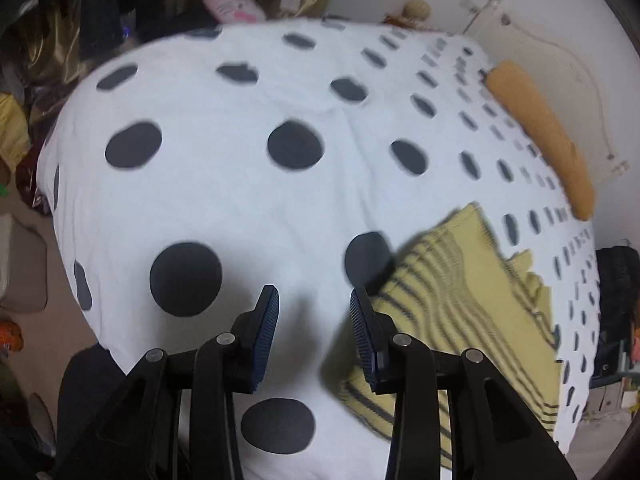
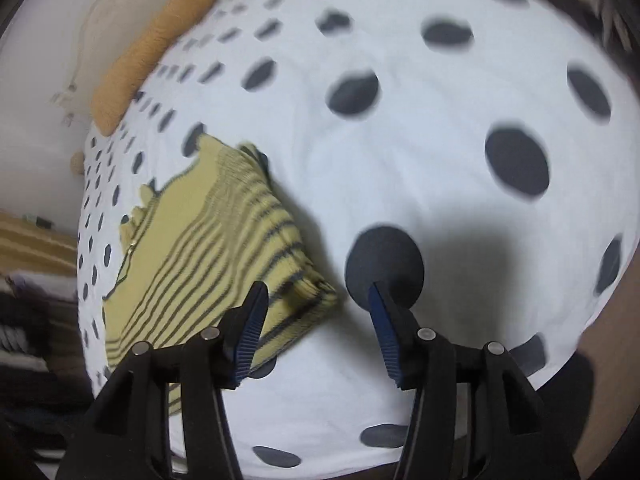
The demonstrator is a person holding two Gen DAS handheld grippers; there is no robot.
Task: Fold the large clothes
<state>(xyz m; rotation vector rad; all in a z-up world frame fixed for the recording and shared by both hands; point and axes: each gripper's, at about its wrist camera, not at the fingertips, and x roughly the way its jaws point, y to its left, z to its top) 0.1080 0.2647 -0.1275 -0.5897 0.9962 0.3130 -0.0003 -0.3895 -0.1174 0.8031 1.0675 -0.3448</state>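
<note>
A yellow knit garment with dark stripes (image 1: 452, 316) lies folded on a white bedspread with dark dots (image 1: 240, 200). In the left wrist view it sits to the right of my left gripper (image 1: 314, 300), which is open and empty above the spread. In the right wrist view the garment (image 2: 208, 256) lies left of centre, its near corner just beyond the left finger. My right gripper (image 2: 318, 294) is open and empty above the bedspread (image 2: 440, 180).
A long orange bolster (image 1: 540, 132) lies along the bed's far side by a white wall; it also shows in the right wrist view (image 2: 148, 52). Clutter and hanging clothes (image 1: 80, 20) stand beyond the bed. Stacked fabrics (image 2: 32, 280) sit at the left.
</note>
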